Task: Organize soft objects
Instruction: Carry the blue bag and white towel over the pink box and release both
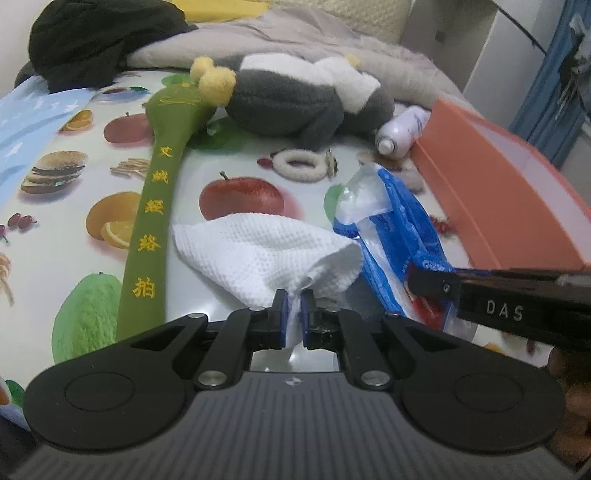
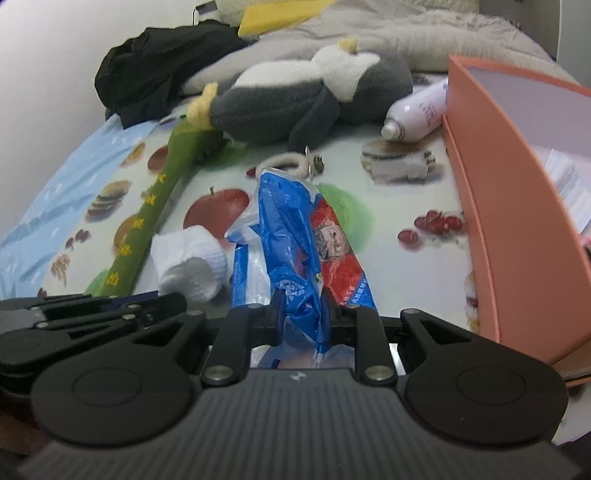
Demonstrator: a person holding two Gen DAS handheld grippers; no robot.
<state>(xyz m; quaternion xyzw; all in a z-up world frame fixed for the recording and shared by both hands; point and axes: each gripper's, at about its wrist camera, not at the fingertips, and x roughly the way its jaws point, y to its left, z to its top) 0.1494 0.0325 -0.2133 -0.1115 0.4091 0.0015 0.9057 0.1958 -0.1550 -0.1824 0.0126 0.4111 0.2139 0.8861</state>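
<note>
My left gripper (image 1: 293,297) is shut on a corner of a white textured cloth (image 1: 258,251), which spreads out over the fruit-print table cover (image 1: 92,177). The same white cloth (image 2: 188,266) shows crumpled in the right wrist view, beside the left gripper's black body (image 2: 92,310). My right gripper (image 2: 301,301) is shut on a crinkled blue, white and red plastic bag (image 2: 291,229). In the left wrist view the bag (image 1: 391,221) lies just right of the cloth, with the right gripper's arm (image 1: 517,306) over it.
A green fabric massage stick (image 1: 155,206) lies left of the cloth. Behind are a grey-and-white plush toy (image 1: 303,96), a fluffy white hair ring (image 1: 299,164), a white spray can (image 1: 402,129), black clothing (image 1: 96,40) and a grey blanket (image 2: 406,33). An open orange box (image 2: 517,184) stands at right.
</note>
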